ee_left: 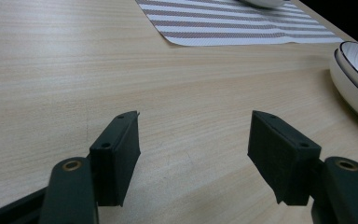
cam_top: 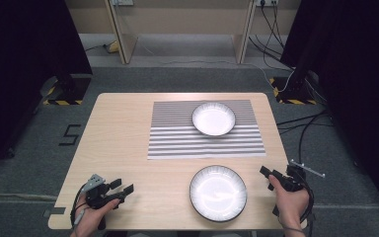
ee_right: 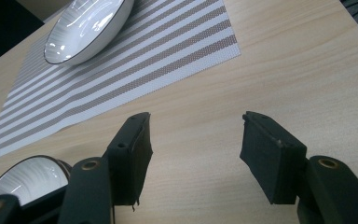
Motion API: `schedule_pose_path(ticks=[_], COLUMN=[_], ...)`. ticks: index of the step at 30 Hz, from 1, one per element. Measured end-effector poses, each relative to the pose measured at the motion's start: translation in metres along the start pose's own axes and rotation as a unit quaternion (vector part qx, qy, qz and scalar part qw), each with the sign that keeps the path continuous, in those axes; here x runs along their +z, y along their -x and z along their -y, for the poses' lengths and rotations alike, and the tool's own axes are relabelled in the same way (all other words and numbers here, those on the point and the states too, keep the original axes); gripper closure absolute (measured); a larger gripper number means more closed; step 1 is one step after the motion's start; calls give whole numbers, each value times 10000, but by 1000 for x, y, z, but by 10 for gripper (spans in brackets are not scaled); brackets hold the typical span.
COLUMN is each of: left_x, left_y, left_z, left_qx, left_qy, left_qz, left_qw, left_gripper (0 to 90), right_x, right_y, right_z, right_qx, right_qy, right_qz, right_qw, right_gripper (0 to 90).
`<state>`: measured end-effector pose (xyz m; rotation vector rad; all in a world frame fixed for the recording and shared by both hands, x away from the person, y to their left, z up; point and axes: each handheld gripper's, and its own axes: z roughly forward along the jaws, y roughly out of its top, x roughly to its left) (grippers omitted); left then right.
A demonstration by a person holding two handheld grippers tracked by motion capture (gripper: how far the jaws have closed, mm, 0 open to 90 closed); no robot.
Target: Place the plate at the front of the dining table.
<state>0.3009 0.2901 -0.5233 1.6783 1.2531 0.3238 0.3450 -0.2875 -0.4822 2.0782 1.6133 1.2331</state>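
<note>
Near white dark-rimmed ceramic bowl (cam_top: 218,192) sits on bare wooden table (cam_top: 123,133), short of striped placemat (cam_top: 177,140) bearing second white bowl (cam_top: 213,119). Left gripper (cam_top: 120,188) and right gripper (cam_top: 268,177) flank it, jaws wide, empty. Judged: nothing grasped yet.

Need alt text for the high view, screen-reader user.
A person holds an open left claw and an open right claw low over a wooden table, flanking a near bowl. A far bowl sits on a striped placemat.
</note>
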Motion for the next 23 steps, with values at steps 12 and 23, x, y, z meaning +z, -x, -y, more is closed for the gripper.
schedule_pose_path(ticks=[12,23], left_x=[0,0], left_y=[0,0], left_z=[0,0], left_qx=[12,-6], left_qy=[-11,-13], left_qz=[-6,3], left_qw=[10000,10000], left_gripper=[333,332], right_x=[-11,-15], right_y=[4,5], right_z=[8,16], right_qx=[67,180], right_qy=[18,54], right_qz=[-51,-135], right_qw=[10000,9997], right_gripper=[423,421])
